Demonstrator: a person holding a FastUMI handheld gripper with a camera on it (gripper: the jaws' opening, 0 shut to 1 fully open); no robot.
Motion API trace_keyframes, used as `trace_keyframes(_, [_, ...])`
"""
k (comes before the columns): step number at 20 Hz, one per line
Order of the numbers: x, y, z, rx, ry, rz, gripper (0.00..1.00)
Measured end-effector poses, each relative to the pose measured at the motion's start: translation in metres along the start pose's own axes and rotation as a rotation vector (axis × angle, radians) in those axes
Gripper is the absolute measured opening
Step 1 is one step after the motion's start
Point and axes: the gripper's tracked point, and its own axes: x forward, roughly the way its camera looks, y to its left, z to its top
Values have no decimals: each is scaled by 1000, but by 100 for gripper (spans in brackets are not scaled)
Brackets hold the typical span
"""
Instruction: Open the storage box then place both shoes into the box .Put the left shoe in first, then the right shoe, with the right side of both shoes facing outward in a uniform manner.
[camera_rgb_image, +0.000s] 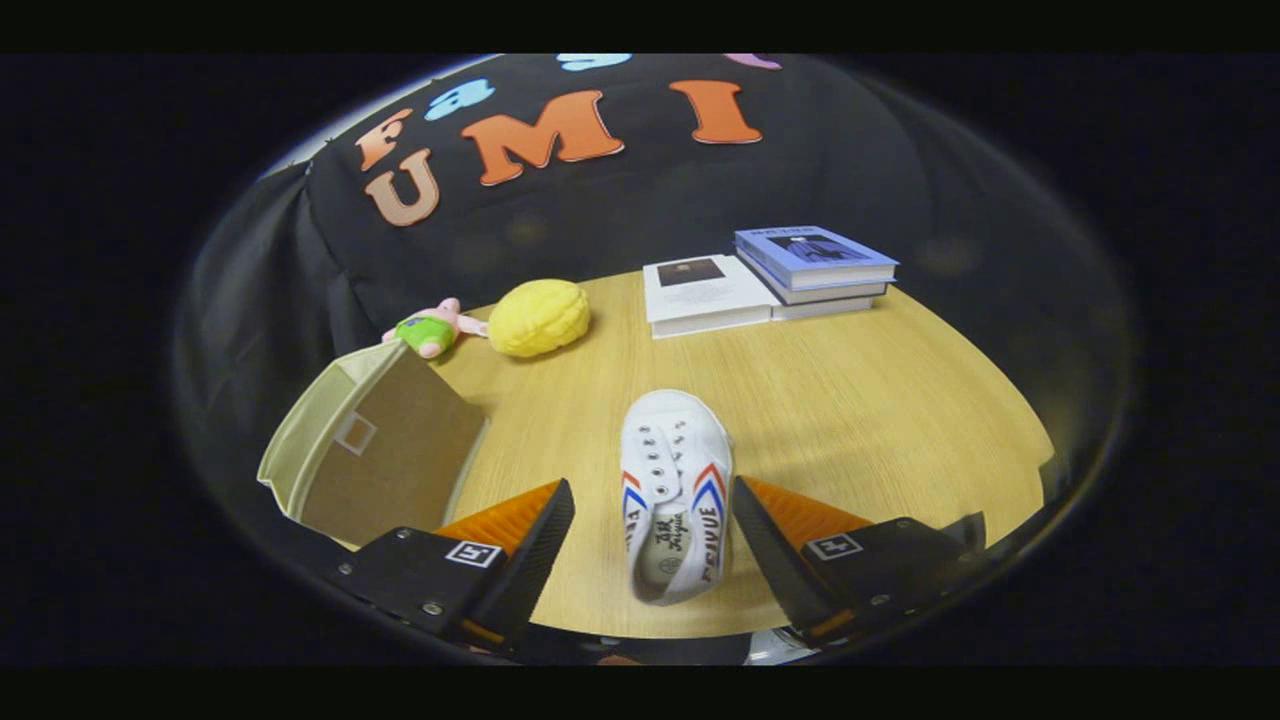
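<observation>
On my left the box (375, 450) lies tipped on the table (880, 400), and I think its open mouth faces away to the left, but I cannot tell for sure. If I come at it from the wrong side, the shoe could bump the wall and push the box away, because the box looks light and floppy. A little pink toy (432, 330) and a yellow toy (538, 317) sit just behind the box, so a sliding box could knock them. In the middle, my hand-held gripper (652, 530) is open wide, and the white shoe (672, 495) lies between the fingers with its toe pointing away from me. Neither finger touches it. If I squeeze too far back at the heel, the soft sides may fold and the toe may droop or slip out. I cannot tell if this is the left shoe, so I might put the wrong one in first. On the right, the books (770, 280) are well apart and safe.
</observation>
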Motion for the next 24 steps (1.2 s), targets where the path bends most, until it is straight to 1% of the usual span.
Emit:
trace_keyframes(2, [6, -7, -8, 2, 28, 2, 92])
trace_keyframes(6, [22, -19, -22, 17, 79, -3, 83])
trace_keyframes(7, [27, -22, -24, 22, 92, -8, 79])
trace_keyframes(8, [32, -26, -26, 23, 106, -18, 77])
trace_keyframes(9, [38, -29, -30, 22, 122, -29, 71])
trace_keyframes(10, [43, -30, -34, 21, 141, -38, 67])
trace_keyframes(11, [47, -31, -38, 27, 164, -40, 59])
trace_keyframes(13, [48, -24, -40, 40, 198, -16, 48])
trace_keyframes(15, [49, -24, -39, 22, 214, -18, 35])
trace_keyframes(16, [49, -25, -38, 9, 214, -22, 34])
trace_keyframes(17, [47, -26, -37, 2, 211, -25, 30])
trace_keyframes(21, [47, -29, -32, 68, 198, -33, 10])
trace_keyframes(24, [39, -21, -23, 119, 169, -34, 6])
